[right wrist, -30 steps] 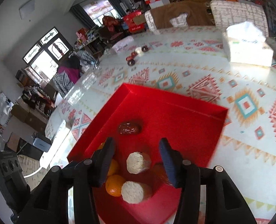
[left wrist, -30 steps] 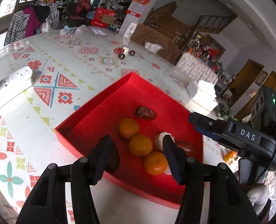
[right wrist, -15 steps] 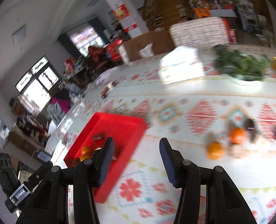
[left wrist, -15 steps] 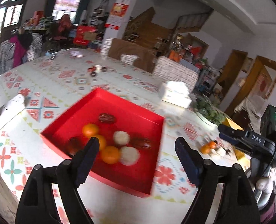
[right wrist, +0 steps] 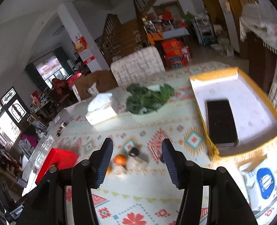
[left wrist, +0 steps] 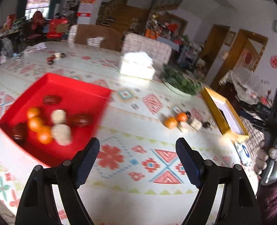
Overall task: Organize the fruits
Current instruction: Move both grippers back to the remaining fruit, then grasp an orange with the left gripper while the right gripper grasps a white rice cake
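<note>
Both tongs, left tongs [left wrist: 137, 156] and right tongs [right wrist: 136, 156], spread wide, empty. Step: fetching next fruit. Loose fruit cluster [right wrist: 128, 161] on desk [right wrist: 138, 202], ahead of right tongs; red tray [left wrist: 67, 91] well apart. Next: descend, straddle orange [right wrist: 120, 159].

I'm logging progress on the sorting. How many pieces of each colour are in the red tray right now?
In the red tray, left wrist view (blurred):
Orange: 3
Dark brown-red: 3
Pale beige: 2
Total: 8
</note>
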`<action>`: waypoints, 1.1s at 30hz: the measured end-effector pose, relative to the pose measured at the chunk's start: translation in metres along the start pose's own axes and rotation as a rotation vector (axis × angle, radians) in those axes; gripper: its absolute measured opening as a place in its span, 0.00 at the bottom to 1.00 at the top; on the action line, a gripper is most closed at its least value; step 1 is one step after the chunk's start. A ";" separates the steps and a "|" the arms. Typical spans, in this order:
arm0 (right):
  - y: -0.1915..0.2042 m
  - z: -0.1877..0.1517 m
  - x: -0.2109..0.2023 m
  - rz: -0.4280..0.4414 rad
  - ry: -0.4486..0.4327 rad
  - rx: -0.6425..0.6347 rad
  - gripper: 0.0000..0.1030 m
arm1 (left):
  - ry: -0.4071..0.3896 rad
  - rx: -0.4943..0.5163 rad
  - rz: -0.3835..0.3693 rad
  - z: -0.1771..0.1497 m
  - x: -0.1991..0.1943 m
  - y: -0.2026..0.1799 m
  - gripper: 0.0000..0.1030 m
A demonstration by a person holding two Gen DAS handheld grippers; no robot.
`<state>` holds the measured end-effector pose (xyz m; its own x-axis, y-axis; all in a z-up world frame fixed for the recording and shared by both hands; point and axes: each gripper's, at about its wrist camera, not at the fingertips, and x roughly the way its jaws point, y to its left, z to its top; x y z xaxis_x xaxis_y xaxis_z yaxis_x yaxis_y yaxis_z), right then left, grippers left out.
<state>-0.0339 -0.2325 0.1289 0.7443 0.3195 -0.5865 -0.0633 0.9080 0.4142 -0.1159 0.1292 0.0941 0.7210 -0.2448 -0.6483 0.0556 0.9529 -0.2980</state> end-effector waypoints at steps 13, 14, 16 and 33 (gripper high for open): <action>-0.011 -0.039 0.109 0.035 0.211 -0.008 0.57 | 0.068 0.035 0.030 0.000 0.037 -0.021 0.80; -0.007 -0.041 0.115 0.038 0.224 -0.024 0.57 | 0.075 0.034 0.027 0.000 0.041 -0.022 0.80; -0.004 -0.043 0.128 0.033 0.243 -0.042 0.57 | 0.094 0.043 0.029 0.000 0.051 -0.024 0.80; 0.004 -0.051 0.126 -0.006 0.216 -0.108 0.42 | 0.123 0.139 -0.026 0.028 0.133 -0.058 0.79</action>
<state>0.0256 -0.1749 0.0213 0.5859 0.3544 -0.7288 -0.1390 0.9299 0.3405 -0.0039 0.0457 0.0443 0.6283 -0.2819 -0.7251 0.1740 0.9593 -0.2222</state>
